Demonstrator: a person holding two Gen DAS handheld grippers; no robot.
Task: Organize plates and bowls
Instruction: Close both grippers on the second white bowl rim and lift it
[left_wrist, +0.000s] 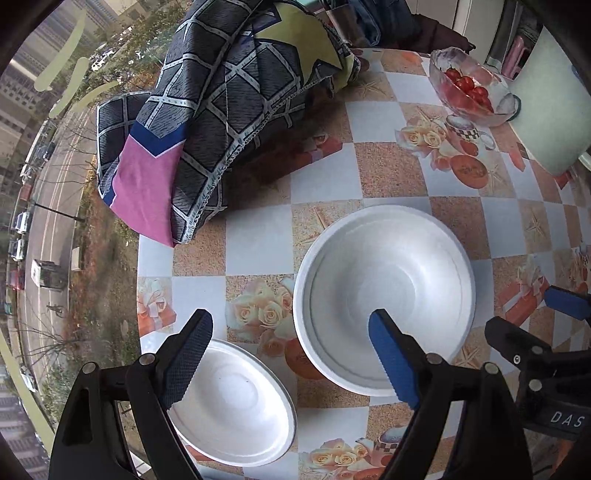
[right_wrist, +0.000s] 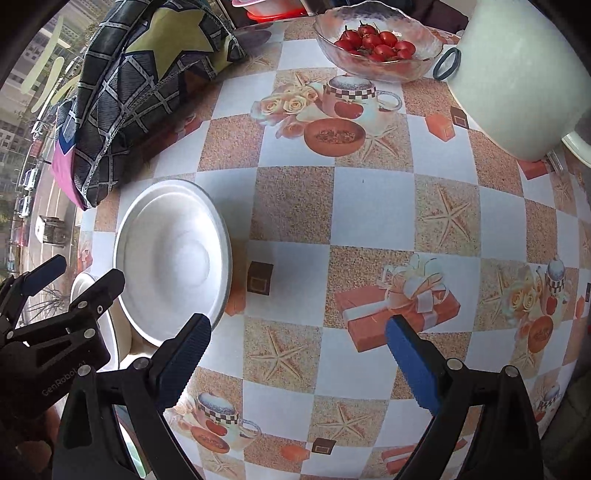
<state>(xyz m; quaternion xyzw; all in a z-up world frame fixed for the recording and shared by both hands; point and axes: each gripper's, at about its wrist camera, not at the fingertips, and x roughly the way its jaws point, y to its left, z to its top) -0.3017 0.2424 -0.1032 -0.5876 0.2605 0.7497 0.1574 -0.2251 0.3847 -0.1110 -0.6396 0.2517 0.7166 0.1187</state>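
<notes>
A white bowl (left_wrist: 384, 295) sits on the checked tablecloth; it also shows in the right wrist view (right_wrist: 173, 258). A smaller white plate (left_wrist: 236, 402) lies at the table's near left edge, and a sliver of it (right_wrist: 83, 286) shows behind the left gripper in the right wrist view. My left gripper (left_wrist: 291, 332) is open and empty, its fingers above the plate and the bowl's near rim. My right gripper (right_wrist: 299, 332) is open and empty above bare tablecloth, to the right of the bowl. The right gripper (left_wrist: 546, 332) shows at the right of the left wrist view.
A patterned folded cloth (left_wrist: 207, 110) lies at the back left by the window. A glass bowl of cherry tomatoes (right_wrist: 376, 44) stands at the back. A large pale pot (right_wrist: 517, 81) stands at the back right. The table edge (left_wrist: 139, 295) runs along the left.
</notes>
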